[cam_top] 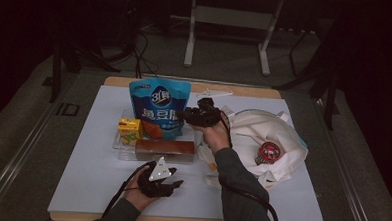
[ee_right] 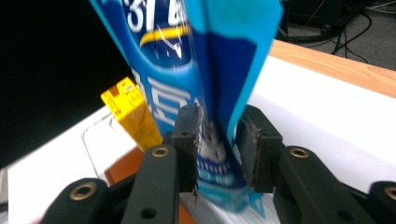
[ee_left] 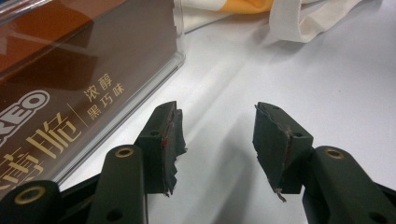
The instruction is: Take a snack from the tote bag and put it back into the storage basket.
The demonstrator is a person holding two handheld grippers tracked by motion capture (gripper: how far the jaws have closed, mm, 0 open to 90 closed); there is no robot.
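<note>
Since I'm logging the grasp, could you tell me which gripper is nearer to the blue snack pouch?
Right. The right gripper has its jaws on the blue snack pouch at its edge; the left gripper lies open on the table, nearer the person.

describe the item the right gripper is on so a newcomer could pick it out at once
Start at the clear tray left of the white tote bag. At the tray's back stands the blue snack pouch, its right edge between the jaws of the right gripper. It is the tallest item there and the only blue one, behind the yellow carton and the brown box.
</note>
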